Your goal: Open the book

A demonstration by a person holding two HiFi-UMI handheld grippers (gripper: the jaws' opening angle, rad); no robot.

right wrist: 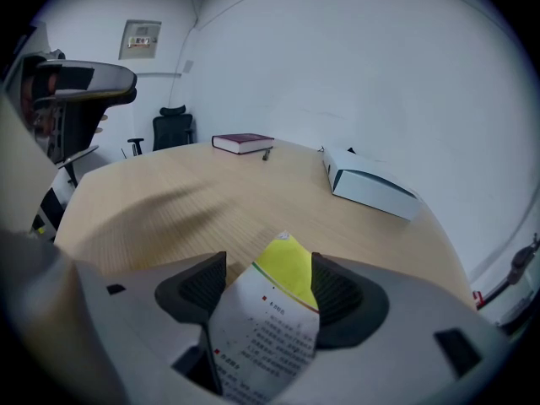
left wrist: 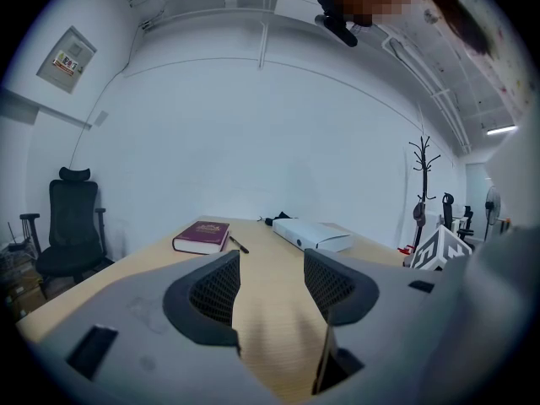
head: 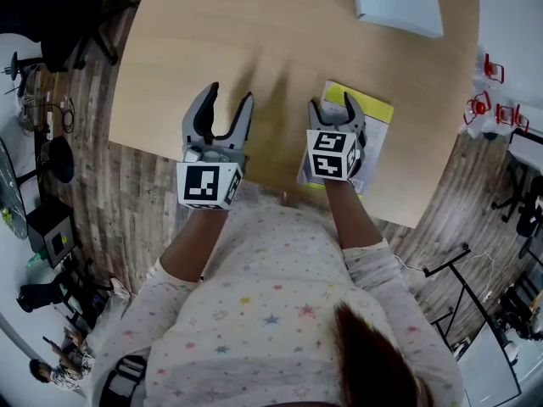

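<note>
A thin booklet (head: 374,109) with a yellow top and white printed page lies near the table's front right edge. My right gripper (head: 333,102) stands over it, open. In the right gripper view a printed leaf of the booklet (right wrist: 283,310) curls up between the jaws of the right gripper (right wrist: 268,272); whether either pad touches it I cannot tell. My left gripper (head: 229,96) hovers over bare wood to the left, open with nothing between its fingers, and the left gripper (left wrist: 272,268) looks across the table.
A closed maroon book (left wrist: 202,236) with a pen (left wrist: 238,245) beside it lies at the far side. A white box (head: 397,2) sits at the far right. The wooden table (head: 280,32) has a curved front edge at the person's body. A black office chair (left wrist: 72,226) stands beyond.
</note>
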